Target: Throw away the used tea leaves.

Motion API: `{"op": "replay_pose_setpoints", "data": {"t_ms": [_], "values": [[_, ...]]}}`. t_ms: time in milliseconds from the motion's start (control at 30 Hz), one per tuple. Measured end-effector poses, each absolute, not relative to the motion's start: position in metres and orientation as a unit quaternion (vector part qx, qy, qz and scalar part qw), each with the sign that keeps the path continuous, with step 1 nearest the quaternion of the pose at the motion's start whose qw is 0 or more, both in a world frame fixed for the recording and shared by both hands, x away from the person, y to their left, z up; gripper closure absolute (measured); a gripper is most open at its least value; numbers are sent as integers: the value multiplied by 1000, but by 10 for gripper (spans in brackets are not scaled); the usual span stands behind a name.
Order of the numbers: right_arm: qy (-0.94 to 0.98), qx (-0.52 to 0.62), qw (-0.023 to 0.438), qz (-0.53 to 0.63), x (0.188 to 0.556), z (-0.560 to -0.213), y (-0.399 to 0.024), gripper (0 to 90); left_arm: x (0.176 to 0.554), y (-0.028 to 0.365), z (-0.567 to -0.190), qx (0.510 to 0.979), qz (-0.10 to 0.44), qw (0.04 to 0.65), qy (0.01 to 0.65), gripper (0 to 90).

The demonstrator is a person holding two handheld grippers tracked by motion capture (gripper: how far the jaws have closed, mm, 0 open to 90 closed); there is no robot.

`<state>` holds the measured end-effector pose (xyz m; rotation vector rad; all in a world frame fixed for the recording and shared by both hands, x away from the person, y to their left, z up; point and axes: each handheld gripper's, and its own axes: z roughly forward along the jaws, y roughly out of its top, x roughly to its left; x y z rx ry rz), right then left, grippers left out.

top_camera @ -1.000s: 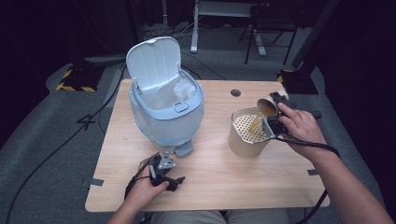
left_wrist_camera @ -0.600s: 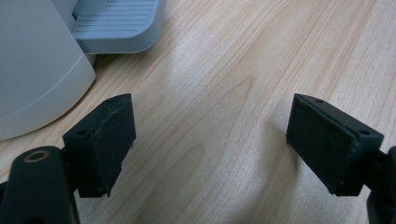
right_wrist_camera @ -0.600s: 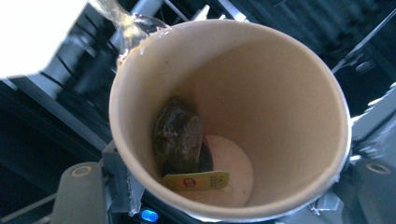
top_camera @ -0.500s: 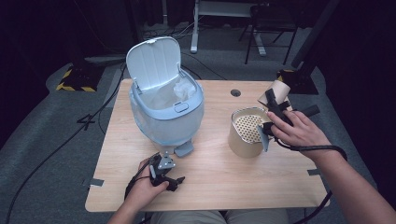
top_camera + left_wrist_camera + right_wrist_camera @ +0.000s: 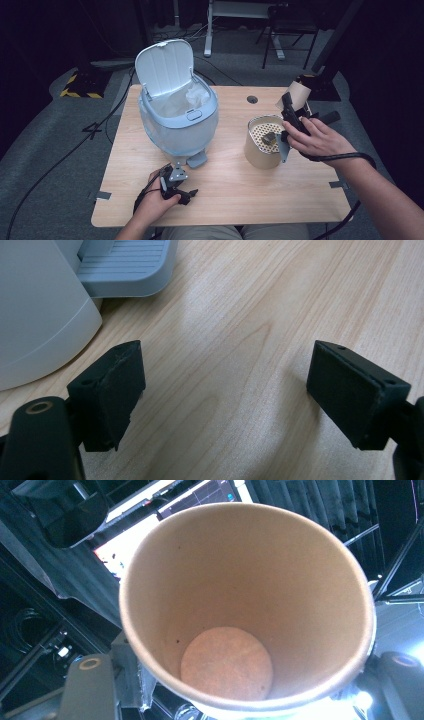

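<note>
Two tongs are in play, and the action sits with the right one. The right gripper is held up beyond the far right side of the strainer pot, and a paper cup is pinched at its wall between the jaws; in the right gripper view the cup is seen from its mouth down to the bottom disc, and nothing is seen left inside. From above, the cup is tilted, its long axis running up and away from the hand, mouth turned back toward the wrist; the exact angle is hard to read, as the hand covers part of it.

A dark lump, probably what was tipped out, lies on the perforated insert of the pot, just below and to the near left of the cup.

The bin stands open on the far left of the table, lid up, liner showing. It lies well apart from the cup, straight across to the left, past the pot. If the cup is to be binned, that leftward carry is what matters.

The left gripper rests low by the bin's pedal, its jaws spread wide over bare wood and nothing between them. It is nearer the bin, but the cup is with the right.
</note>
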<state>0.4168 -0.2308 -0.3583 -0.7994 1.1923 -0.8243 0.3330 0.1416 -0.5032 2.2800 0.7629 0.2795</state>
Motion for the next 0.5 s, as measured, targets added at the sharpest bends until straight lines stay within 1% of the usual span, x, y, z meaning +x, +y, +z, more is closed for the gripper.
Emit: {"op": "replay_pose_setpoints", "data": {"t_ms": [500], "values": [[536,-351,682,-353,416,-358,-228,305,333,142,-503,882,108,353,295,163]]}}
